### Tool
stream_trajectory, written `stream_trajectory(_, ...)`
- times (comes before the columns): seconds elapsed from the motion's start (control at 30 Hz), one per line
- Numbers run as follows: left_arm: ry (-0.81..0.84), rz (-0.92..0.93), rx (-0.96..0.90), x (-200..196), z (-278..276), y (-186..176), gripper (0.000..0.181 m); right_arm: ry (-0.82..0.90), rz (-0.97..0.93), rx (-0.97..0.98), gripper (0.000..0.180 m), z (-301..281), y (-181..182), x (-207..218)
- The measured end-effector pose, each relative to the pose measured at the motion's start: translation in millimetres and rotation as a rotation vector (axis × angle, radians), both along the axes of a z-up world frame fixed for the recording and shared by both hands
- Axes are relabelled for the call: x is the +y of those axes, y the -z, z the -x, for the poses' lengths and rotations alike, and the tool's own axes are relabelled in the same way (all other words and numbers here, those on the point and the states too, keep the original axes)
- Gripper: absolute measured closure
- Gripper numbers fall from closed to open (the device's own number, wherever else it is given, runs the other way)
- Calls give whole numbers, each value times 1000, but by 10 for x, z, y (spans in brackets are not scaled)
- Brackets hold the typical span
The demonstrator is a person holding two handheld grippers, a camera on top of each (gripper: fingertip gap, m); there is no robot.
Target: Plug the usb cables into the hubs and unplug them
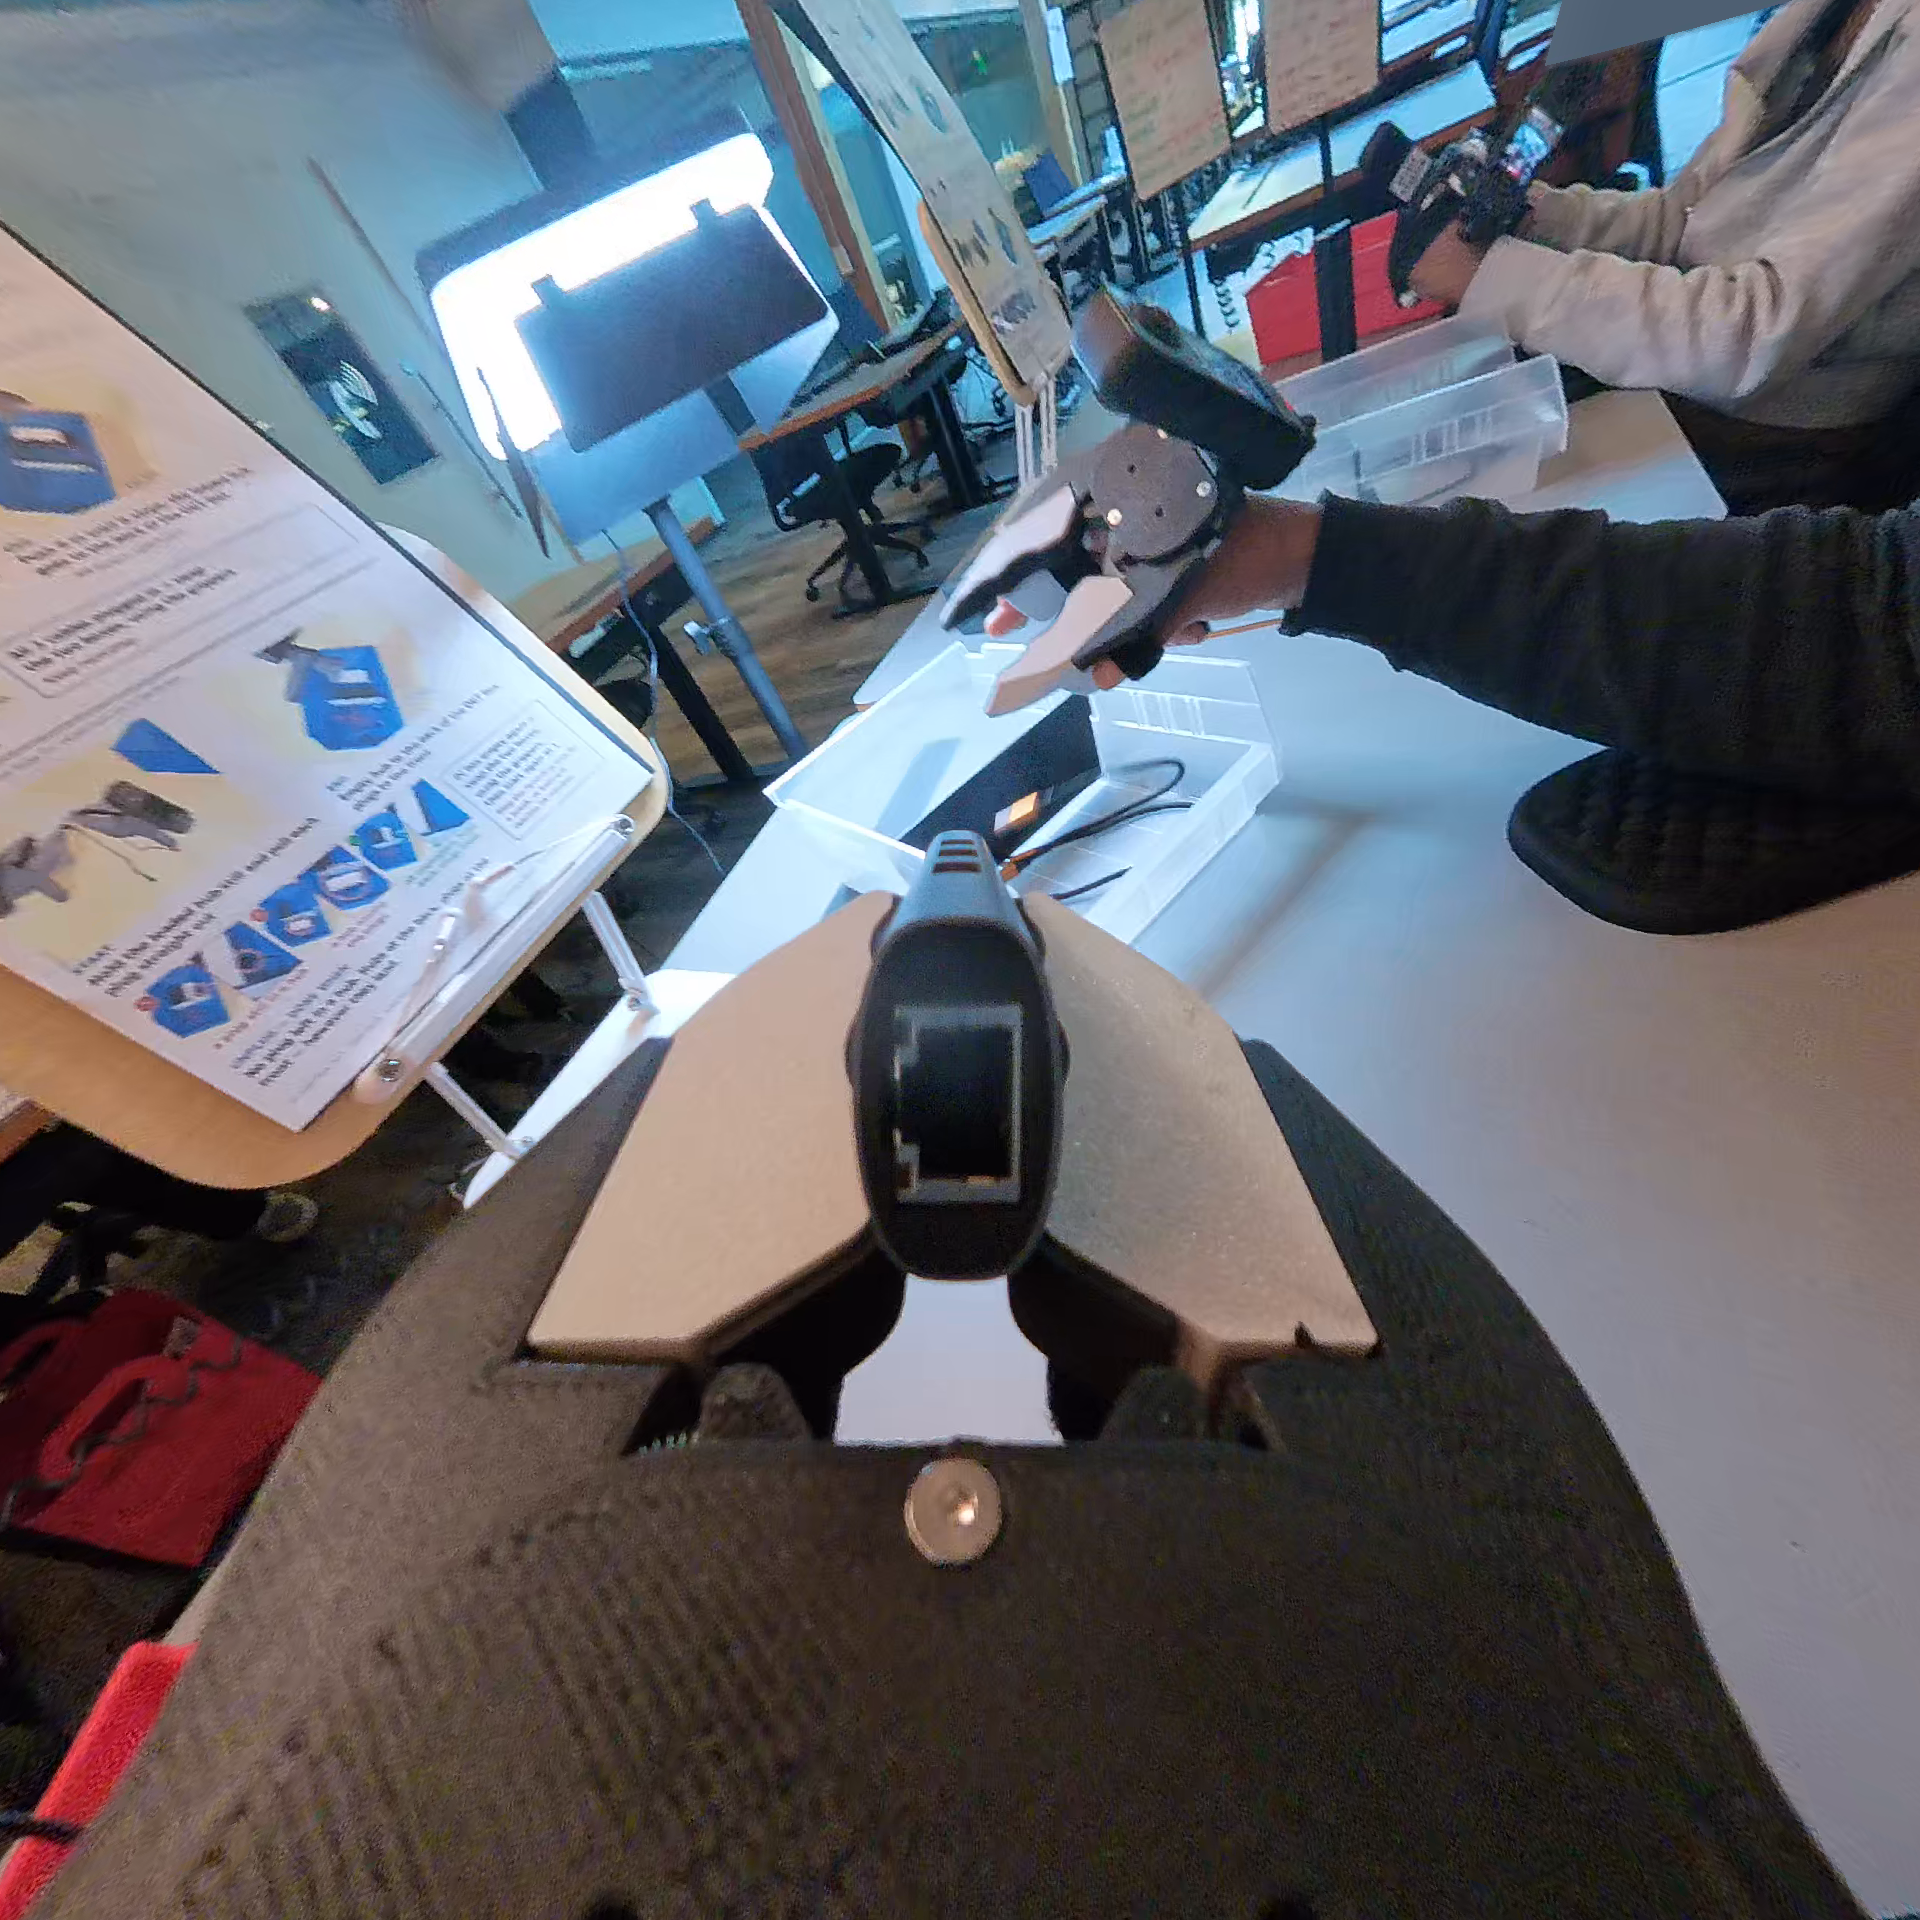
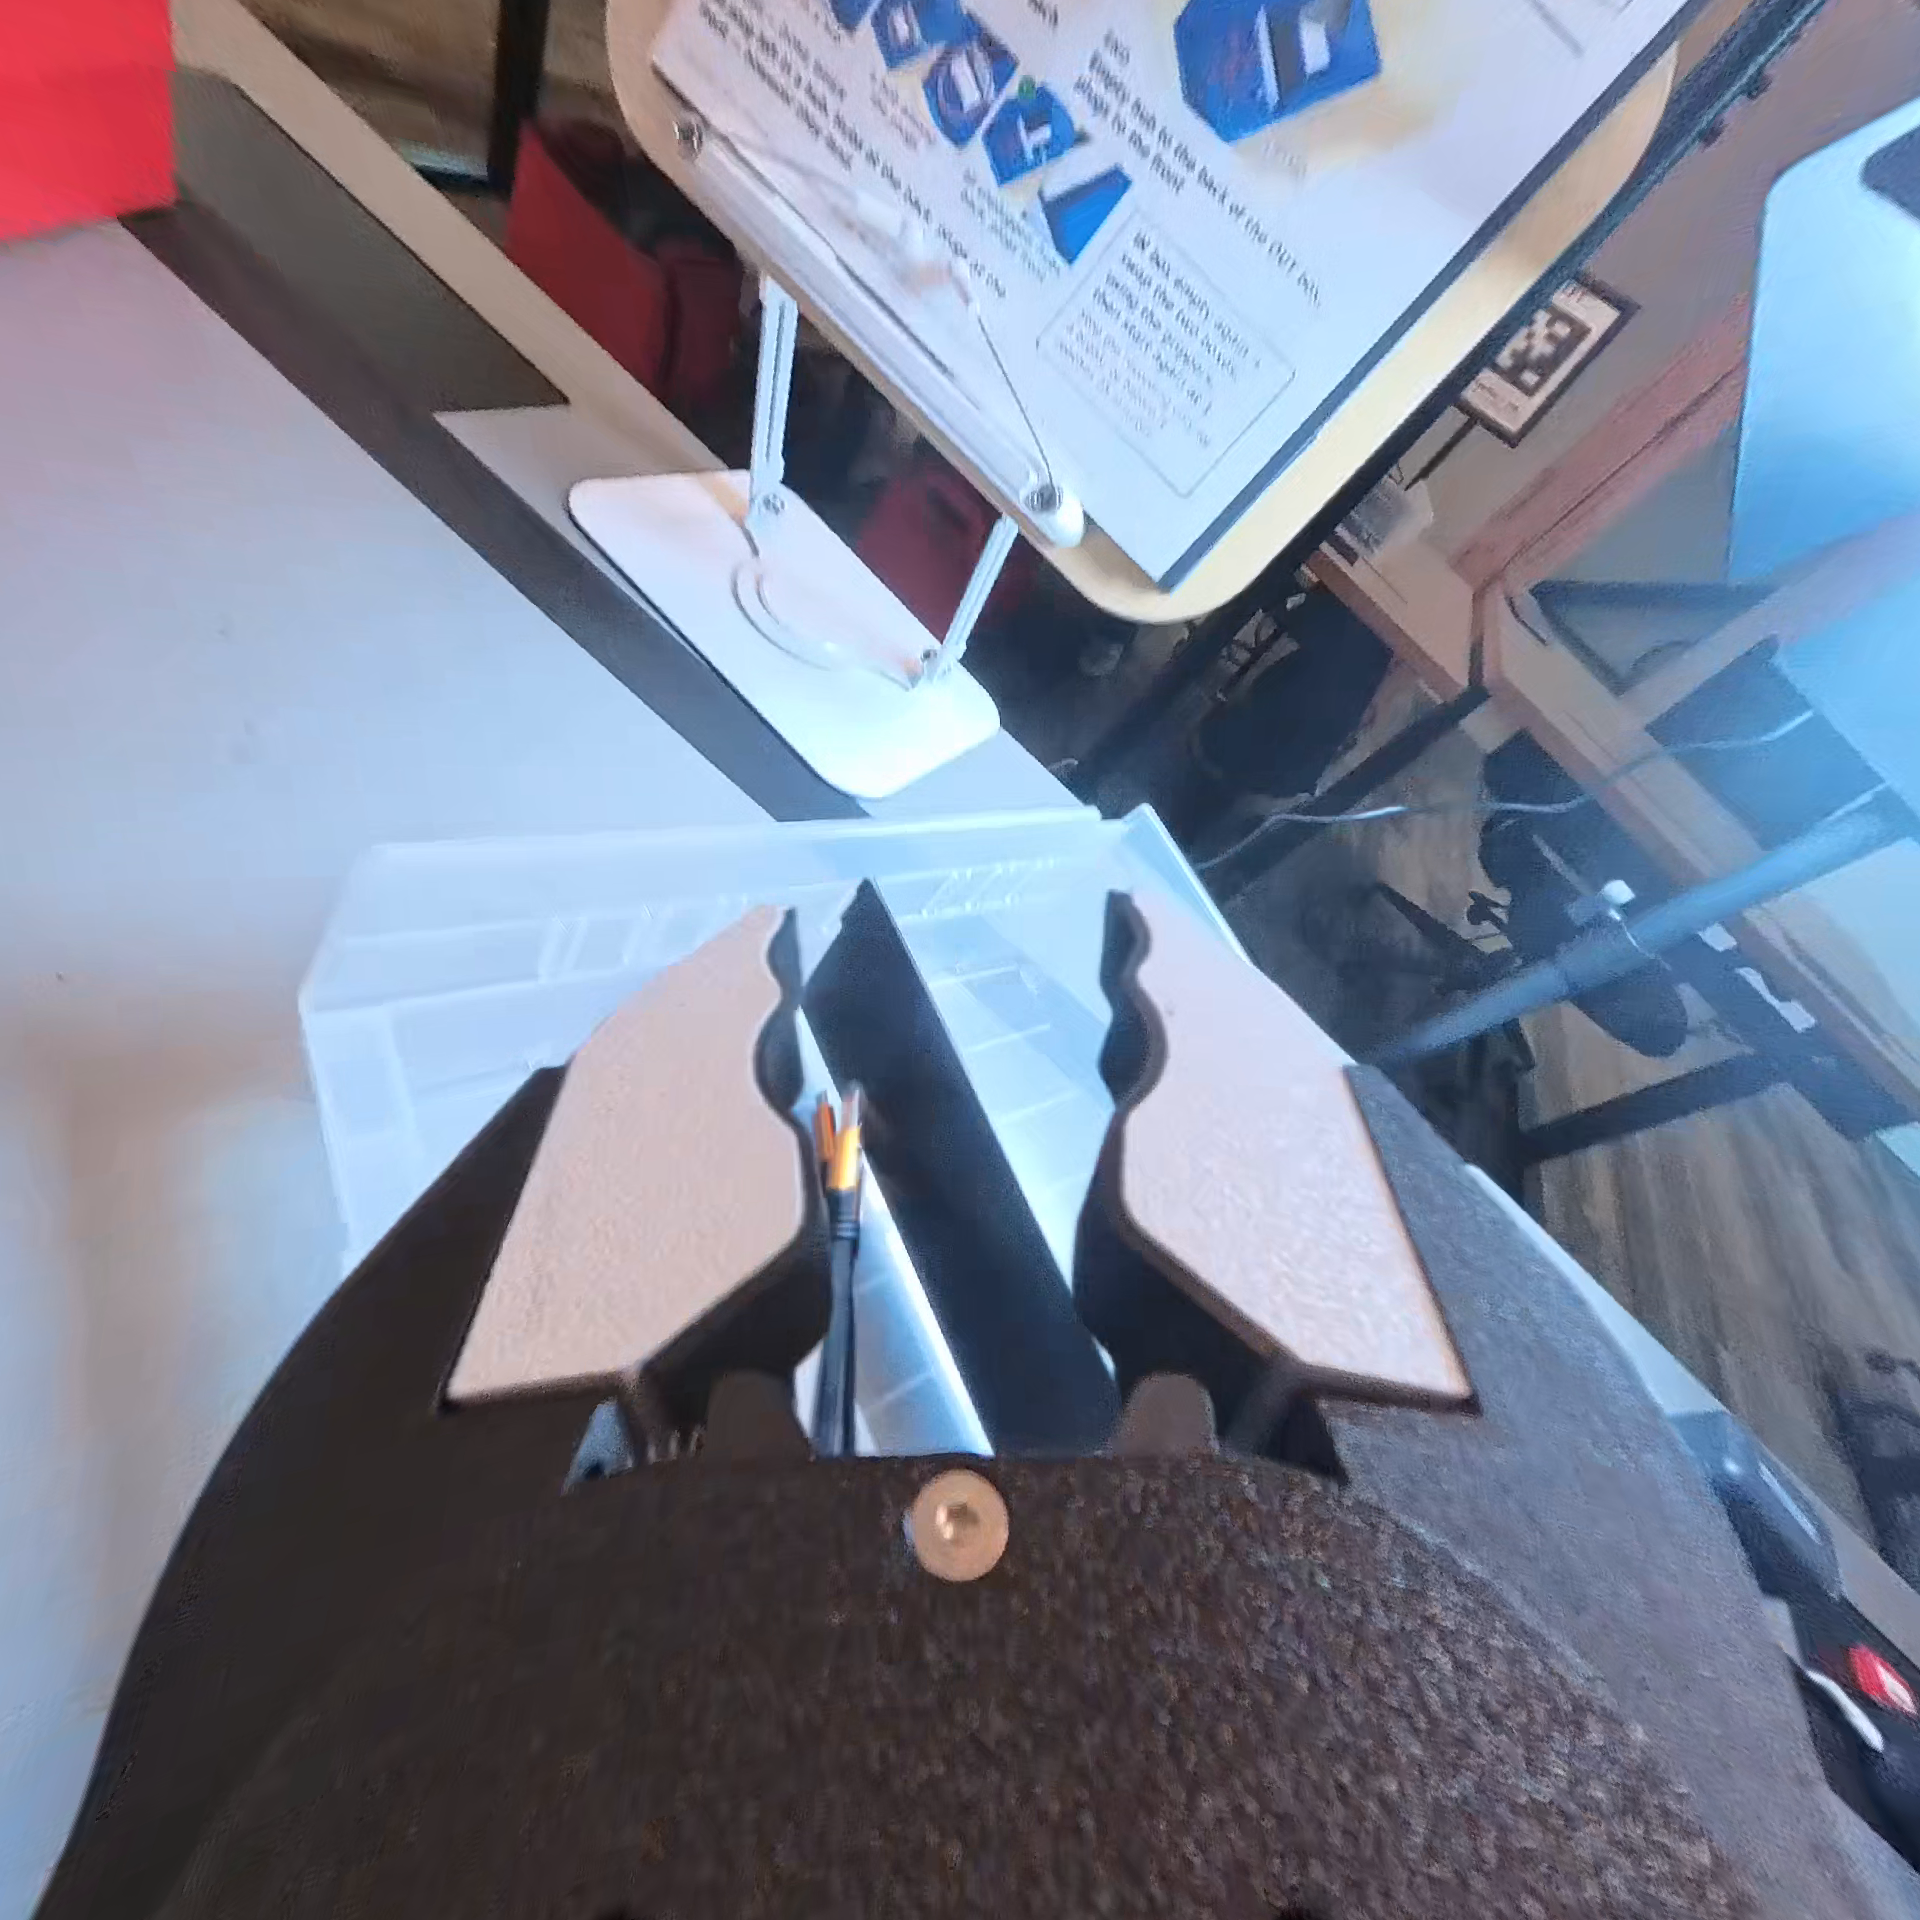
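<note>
Above the white counter (image 1: 1558,1195), the left claw (image 1: 961,1039) grips a hub (image 1: 956,1101), port end facing back. The right claw (image 2: 956,1091), spread and empty, hovers over the clear bin (image 2: 436,997) holding orange-tipped cables (image 2: 840,1153). Step: fetching a cable; next, clamp one plug squarely.

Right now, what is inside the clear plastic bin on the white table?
The clear plastic bin holds a long black box and thin black cables with orange ends. The right gripper hides the rest.
</note>
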State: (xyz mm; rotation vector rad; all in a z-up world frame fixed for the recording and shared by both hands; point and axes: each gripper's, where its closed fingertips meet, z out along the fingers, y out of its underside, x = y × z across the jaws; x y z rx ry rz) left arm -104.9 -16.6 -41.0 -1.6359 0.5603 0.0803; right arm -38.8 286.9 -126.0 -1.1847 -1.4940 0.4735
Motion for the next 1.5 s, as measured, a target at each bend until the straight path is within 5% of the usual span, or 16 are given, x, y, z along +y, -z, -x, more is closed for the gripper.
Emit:
stream_trajectory(0.27, 99, 59, -48, 203, -224, 221, 163, -470, 80, 136, 125, 66, -569, -1346)
stream_trajectory(0.43, 159, 113, -25, 341, -463, 422, 163, -782, 35, 61, 128, 29, -502, -2395)
stream_trajectory(0.5, 183, 136, -10, 383, -560, 506, 163, -818, -9, 12, 129, 52, -382, -2615)
stream_trajectory(0.57, 217, 153, 2, 393, -648, 568, 163, -807, -84, -33, 162, 92, -243, -2656)
stream_trajectory(0.67, 256, 161, -17, 358, -693, 574, 160, -835, -76, -79, 163, 30, -221, -2632)
stream_trajectory(0.77, 184, 102, -105, 319, -473, 340, 142, -747, -121, -34, 163, -50, -499, -2309)
stream_trajectory(1.07, 41, -57, -283, 157, 160, 14, 150, -219, -389, -3, 164, 279, -1270, -275)
stream_trajectory(1.23, 26, -25, -239, 203, 137, 107, 150, -77, -363, -108, 164, 495, -639, 606)
stream_trajectory(1.5, -3, 6, -222, 228, 211, 193, 152, 58, -102, -479, 166, 287, 735, 1240)
